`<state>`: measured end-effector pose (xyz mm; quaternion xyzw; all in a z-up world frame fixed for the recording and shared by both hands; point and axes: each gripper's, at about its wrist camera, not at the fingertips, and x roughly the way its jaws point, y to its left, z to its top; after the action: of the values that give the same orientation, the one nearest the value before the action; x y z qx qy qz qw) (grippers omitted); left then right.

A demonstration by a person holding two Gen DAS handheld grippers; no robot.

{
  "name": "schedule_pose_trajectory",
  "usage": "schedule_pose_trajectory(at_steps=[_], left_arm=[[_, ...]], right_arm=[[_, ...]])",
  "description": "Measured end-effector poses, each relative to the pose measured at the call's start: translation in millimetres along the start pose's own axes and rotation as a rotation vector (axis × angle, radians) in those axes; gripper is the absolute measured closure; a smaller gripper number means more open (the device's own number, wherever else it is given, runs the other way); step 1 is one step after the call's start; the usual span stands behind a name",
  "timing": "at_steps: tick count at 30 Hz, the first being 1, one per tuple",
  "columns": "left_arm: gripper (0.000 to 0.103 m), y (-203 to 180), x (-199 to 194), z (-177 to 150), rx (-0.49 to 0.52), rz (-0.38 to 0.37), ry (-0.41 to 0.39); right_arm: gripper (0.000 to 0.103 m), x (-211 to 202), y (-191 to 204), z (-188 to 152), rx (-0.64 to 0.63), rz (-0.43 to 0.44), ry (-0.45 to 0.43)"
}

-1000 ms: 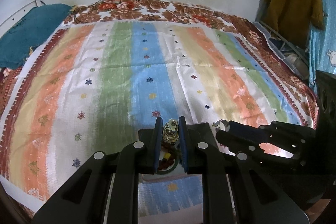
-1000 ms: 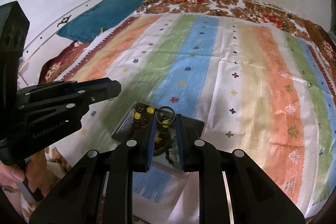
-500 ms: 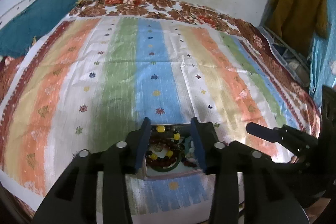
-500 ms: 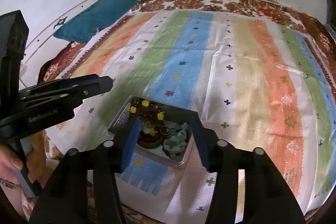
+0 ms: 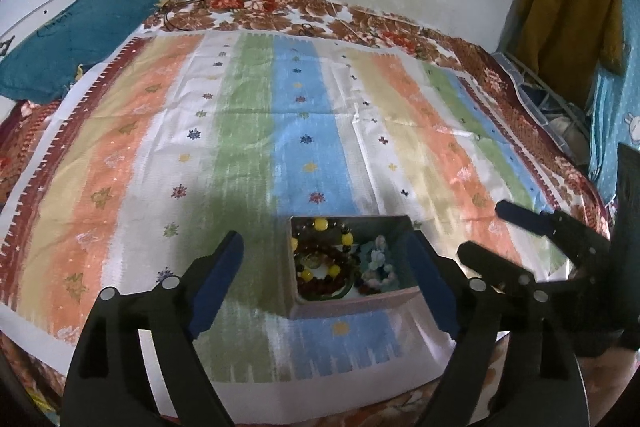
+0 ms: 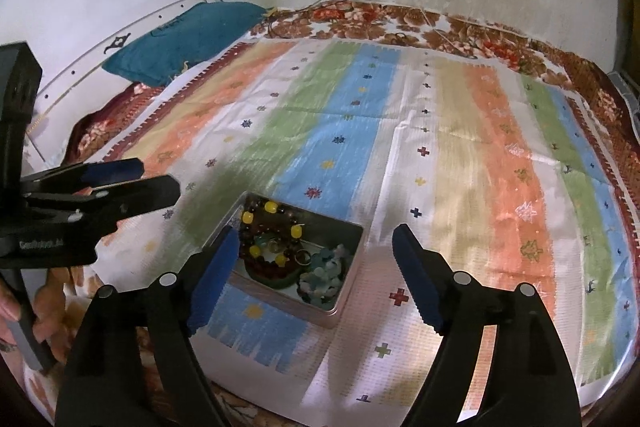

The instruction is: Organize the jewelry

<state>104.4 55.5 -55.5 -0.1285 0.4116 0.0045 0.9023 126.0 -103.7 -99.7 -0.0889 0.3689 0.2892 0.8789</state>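
Metal tin (image 6: 344, 291): rectangular, lidless, resting on the striped cloth (image 5: 248, 131) near its front edge, on the blue band beside the green one. All places below are given from this tin.

Contents, left side: dark beaded bracelet (image 6: 276, 239) with yellow beads, coiled over a green bangle (image 6: 280, 283); a small metal ring (image 6: 304, 258) lies at its right edge.

Contents, right side: cluster of pale blue-green beads (image 6: 326, 277).

Left gripper (image 5: 324, 283): hovering over the tin, fingers (image 5: 218, 275) with blue pads spread wide and opening, one left of the tin, the other over its right wall. Nothing held; pads touch nothing.

Right gripper (image 6: 316, 275): also over the tin, fingers (image 6: 416, 279) wide apart and opening, one at the tin's left wall, the other beyond its right wall above the cloth. Nothing held.

A hand (image 6: 44, 323) grips the left gripper's handle, left of the tin and nearer the bed's edge.

Teal pillow (image 6: 180, 39): far behind the tin, to the left, against the wall.

Mustard garment (image 5: 568, 11): hanging far behind and right of the tin.

Floral bedsheet (image 5: 320, 15): under the cloth, showing beyond its far edge.
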Motion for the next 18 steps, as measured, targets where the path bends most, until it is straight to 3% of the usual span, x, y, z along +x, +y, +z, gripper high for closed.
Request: schedule_pose_trajectory(at_steps=[5, 9, 16, 18], left_arm=[[0.015, -0.1, -6.7, -6.2, 0.026, 0.005, -0.009], [0.012, 3.3, -12.3, -7.6, 0.022, 0.018, -0.009], [0.006, -5.9, -29.3, -17.6, 0.129, 0.01, -0.034], [0.006, -11.4, -38.9, -21.1, 0.16, 0.01, -0.079]], right_arm=[[0.019, -2.7, 0.5, -1.0, -0.007, 0.013, 0.007], [0.013, -5.3, 2.4, -1.3, -0.012, 0.012, 0.013], [0.011, -27.6, 5.2, -6.9, -0.011, 0.014, -0.014], [0.01, -35.2, 5.5, -10.3, -0.008, 0.018, -0.024]])
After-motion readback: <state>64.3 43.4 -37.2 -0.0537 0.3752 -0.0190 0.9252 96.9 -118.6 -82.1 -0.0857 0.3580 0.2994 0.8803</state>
